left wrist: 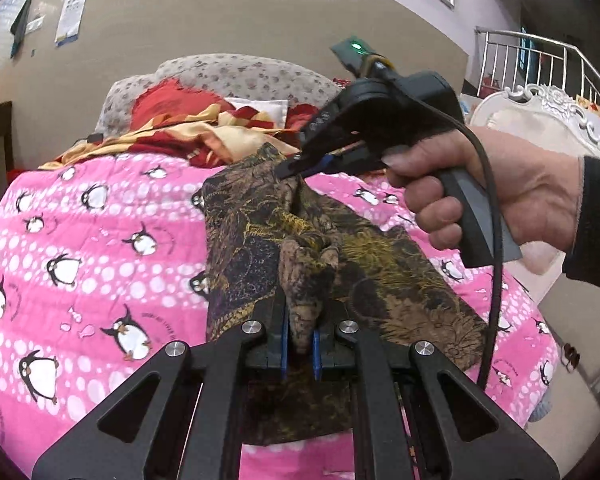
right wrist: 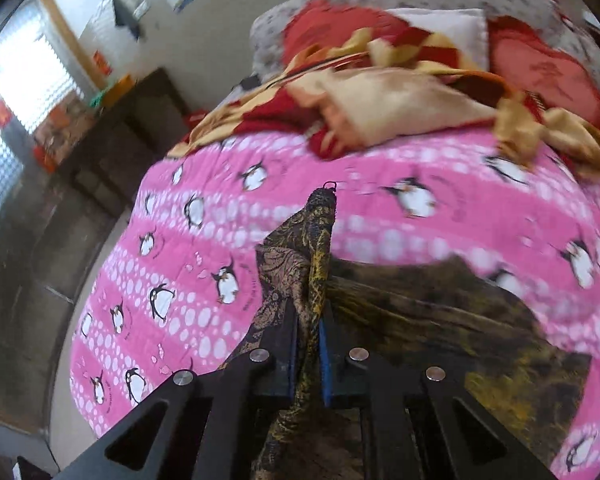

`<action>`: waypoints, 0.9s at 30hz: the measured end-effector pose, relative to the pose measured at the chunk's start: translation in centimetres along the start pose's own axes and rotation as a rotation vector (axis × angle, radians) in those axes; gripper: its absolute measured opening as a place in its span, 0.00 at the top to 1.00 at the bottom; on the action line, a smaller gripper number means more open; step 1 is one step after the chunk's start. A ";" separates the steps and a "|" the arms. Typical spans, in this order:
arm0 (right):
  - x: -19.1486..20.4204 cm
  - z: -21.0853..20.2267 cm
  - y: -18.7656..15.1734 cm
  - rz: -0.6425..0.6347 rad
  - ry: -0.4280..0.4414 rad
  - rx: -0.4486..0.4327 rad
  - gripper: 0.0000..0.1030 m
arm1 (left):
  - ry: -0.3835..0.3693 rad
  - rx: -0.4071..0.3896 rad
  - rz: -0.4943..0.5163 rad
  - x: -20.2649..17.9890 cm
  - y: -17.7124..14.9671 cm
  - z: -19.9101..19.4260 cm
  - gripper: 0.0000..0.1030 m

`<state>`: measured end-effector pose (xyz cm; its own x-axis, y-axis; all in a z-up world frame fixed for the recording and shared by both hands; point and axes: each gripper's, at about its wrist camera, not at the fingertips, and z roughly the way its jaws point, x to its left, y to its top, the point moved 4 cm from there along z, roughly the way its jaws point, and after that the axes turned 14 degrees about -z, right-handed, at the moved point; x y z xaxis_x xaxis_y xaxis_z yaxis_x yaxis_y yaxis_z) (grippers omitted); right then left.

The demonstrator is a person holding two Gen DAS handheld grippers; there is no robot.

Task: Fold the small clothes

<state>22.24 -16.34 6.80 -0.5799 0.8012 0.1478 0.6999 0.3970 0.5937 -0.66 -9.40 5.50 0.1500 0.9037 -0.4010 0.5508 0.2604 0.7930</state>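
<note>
A small dark brown and gold patterned garment [left wrist: 384,264] lies on the pink penguin quilt [left wrist: 92,248]. My left gripper [left wrist: 300,320] is shut on a bunched fold of its near edge. My right gripper [left wrist: 290,168], held in a hand, is shut on the garment's far corner and lifts it. In the right wrist view my right gripper [right wrist: 309,320] pinches a ridge of the garment [right wrist: 318,232] between its blue pads, and the rest of the cloth [right wrist: 440,312] spreads to the right on the quilt [right wrist: 180,240].
A rumpled red and gold blanket [left wrist: 204,136] and pillows [left wrist: 256,106] lie at the head of the bed against a floral headboard [left wrist: 228,72]. A white chair [left wrist: 540,108] stands right of the bed. A dark cabinet [right wrist: 112,144] stands left of it.
</note>
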 end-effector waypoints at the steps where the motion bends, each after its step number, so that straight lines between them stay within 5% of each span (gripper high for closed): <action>1: -0.9 -0.9 -0.5 0.017 -0.002 -0.018 0.93 | -0.005 0.006 0.007 -0.7 0.0 0.0 0.93; 5: -4.7 -3.8 -2.1 0.089 0.000 -0.072 0.98 | -0.026 0.028 0.041 -3.3 -0.5 0.5 0.93; 9: -5.8 -4.9 -4.0 0.089 0.098 -0.054 0.98 | -0.033 0.045 0.048 -4.8 -1.1 0.8 0.93; 12: -5.4 -5.1 -4.5 0.128 0.180 -0.122 0.92 | -0.021 0.048 0.052 -4.7 -1.2 0.8 0.93; 14: -5.7 -4.3 -4.8 0.209 0.204 -0.160 0.60 | -0.013 0.050 0.052 -4.5 -1.1 0.9 0.93; 15: -5.9 -3.9 -4.9 0.243 0.207 -0.185 0.29 | -0.011 0.049 0.051 -4.5 -1.0 0.8 0.93; 16: -6.0 -3.6 -5.0 0.273 0.215 -0.218 0.18 | -0.010 0.046 0.048 -4.3 -0.8 0.8 0.93; 23: -6.6 1.6 -5.2 0.460 0.391 -0.212 0.18 | -0.020 0.028 0.020 -4.0 0.2 -0.2 0.93; 27: -4.6 3.3 -3.5 0.357 0.335 -0.145 0.42 | -0.019 0.034 0.009 -4.0 0.2 0.1 0.93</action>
<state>23.80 -19.96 1.43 -0.4337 0.6786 0.5928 0.8276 0.0398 0.5599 -1.04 -12.99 7.21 0.1706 0.8994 -0.4025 0.5766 0.2401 0.7810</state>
